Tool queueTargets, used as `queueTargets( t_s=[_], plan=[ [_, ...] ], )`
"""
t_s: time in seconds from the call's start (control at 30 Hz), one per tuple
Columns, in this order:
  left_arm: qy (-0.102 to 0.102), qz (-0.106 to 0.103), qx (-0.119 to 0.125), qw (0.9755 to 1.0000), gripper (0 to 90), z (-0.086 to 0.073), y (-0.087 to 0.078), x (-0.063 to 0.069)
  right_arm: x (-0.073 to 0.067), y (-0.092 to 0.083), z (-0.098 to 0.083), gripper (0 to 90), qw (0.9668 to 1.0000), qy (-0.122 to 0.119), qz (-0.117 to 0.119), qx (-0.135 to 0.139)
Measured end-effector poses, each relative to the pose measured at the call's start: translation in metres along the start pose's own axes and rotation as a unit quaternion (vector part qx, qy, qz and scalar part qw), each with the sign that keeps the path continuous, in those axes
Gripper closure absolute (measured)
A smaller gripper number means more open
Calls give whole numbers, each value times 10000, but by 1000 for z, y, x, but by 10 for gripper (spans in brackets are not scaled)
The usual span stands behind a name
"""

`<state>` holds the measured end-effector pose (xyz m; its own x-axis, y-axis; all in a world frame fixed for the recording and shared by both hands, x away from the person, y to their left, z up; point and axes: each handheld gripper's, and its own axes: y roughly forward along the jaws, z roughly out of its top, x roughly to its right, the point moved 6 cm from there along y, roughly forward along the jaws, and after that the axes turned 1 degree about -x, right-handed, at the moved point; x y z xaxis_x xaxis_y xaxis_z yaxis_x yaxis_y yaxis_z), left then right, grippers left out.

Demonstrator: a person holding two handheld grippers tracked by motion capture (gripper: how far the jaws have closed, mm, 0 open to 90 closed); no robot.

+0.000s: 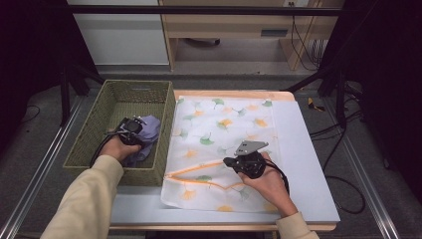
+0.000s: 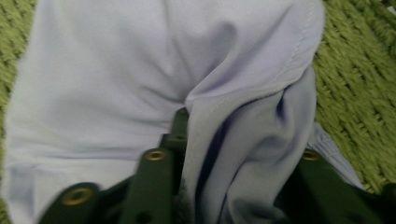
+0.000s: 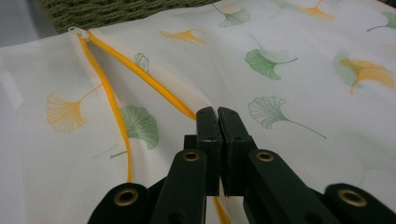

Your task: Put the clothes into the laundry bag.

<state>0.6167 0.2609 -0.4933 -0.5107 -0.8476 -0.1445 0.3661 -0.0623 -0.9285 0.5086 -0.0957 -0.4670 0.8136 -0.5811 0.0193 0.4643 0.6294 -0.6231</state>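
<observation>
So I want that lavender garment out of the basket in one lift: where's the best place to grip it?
Grip the raised fold at the top of the lavender garment, coming straight down from above. The cloth bunches there into a thick stitched ridge that two pads can pinch, and the woven basket walls block a sideways approach. The left tool is already closed on that fold.

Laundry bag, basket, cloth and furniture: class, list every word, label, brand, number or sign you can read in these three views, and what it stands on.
None can be read.
The laundry bag bears leaf prints, no lettering.
The small dark plate on the wooden furniture is too small and blurred.
The lilac cloth and woven basket carry no lettering.
</observation>
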Motion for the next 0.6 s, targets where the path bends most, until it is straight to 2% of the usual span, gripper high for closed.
queueTargets(
  t_s=[0.1, 0.2, 0.43, 0.6],
  plan=[
    [-17, -4, 17, 10000, 755, 0, -2, -2, 0, 0, 0, 884, 10000, 5, -3, -2],
    [-55, 15, 84, 9999, 787, 1, -6, -3, 0, 1, 0, 884, 10000, 5, -9, -9],
    [-131, 151, 375, 9991, 804, 2, -18, -12, 0, 0, 0, 884, 10000, 1, -13, -5],
    [-226, 234, 659, 9973, 807, 3, -28, -16, 1, 0, -1, 884, 10000, -1, -17, -7]
  ],
)
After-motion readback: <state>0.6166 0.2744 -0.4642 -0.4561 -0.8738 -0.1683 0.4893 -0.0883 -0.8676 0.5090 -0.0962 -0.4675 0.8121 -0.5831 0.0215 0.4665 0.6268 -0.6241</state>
